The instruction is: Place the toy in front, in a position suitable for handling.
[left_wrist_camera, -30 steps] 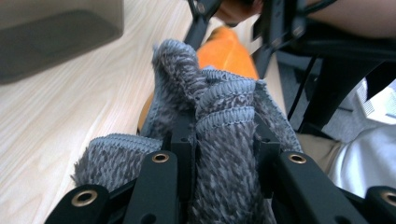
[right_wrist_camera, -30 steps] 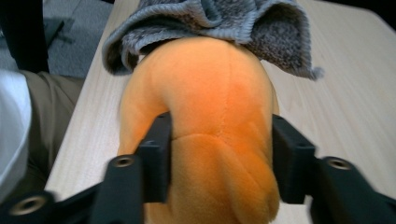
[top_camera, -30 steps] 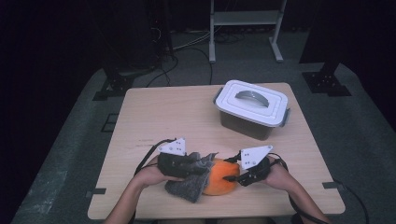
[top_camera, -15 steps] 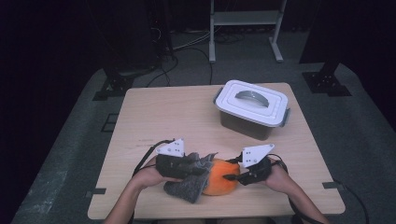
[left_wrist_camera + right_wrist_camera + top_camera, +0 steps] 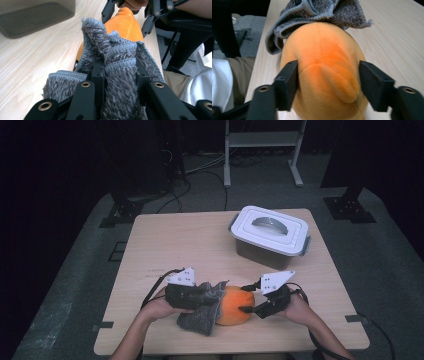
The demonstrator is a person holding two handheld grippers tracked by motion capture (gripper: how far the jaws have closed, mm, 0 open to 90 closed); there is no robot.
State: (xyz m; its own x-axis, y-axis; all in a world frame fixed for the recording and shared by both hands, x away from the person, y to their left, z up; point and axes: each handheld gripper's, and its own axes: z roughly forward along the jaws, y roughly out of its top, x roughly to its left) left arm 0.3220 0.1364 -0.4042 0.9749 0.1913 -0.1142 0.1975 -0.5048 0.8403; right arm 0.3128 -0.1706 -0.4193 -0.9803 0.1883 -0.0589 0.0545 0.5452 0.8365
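Note:
An orange plush toy (image 5: 234, 307) lies near the table's front edge. A grey cloth (image 5: 202, 312) is draped against its left end. My left gripper (image 5: 207, 297) is shut on a bunched fold of that cloth (image 5: 120, 60), and the toy (image 5: 126, 25) shows just past it. My right gripper (image 5: 243, 299) reaches in from the right. Its jaws stand on either side of the toy (image 5: 324, 67), and both pads touch the plush. They have just been opening, with the toy still between them. The cloth (image 5: 317, 12) covers the toy's far end.
A grey lidded plastic container (image 5: 270, 232) with a handle stands at the back right of the wooden table (image 5: 175, 245). Dark floor, cables and stand legs surround the table. The person's forearms come in from the front edge.

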